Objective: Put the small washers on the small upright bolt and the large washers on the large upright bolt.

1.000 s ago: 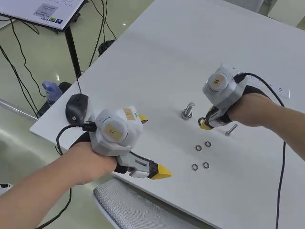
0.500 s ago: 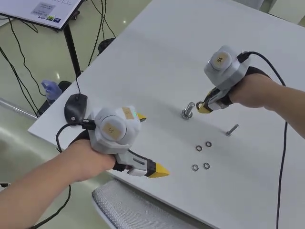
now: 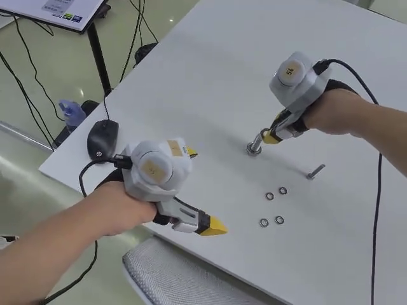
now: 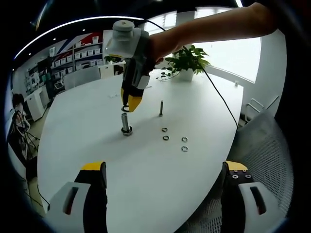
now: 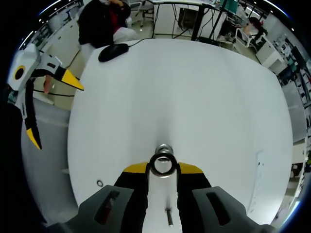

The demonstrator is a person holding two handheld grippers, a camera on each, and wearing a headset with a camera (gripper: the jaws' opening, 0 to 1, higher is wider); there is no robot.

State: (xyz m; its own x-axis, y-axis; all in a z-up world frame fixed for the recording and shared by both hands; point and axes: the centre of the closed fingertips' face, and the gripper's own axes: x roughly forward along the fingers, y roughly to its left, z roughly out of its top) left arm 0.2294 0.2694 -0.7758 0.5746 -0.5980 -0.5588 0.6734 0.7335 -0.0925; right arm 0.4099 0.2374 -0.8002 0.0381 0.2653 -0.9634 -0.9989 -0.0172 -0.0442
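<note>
The right tongs (image 3: 270, 137) pinch a large washer (image 5: 151, 165) just above the large bolt (image 3: 255, 147), which stands upright on the bench (image 3: 210, 82). Four small washers (image 3: 269, 196) and the small bolt (image 3: 315, 171) sit near that bolt. The left tongs (image 3: 203, 189) hang spread, well apart from it.

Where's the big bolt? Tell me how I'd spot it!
Start at the white table. Find the right tongs holding a washer; the big bolt stands just under their yellow tips. It is thick with a wide foot, while the other bolt nearby is skinny.
</note>
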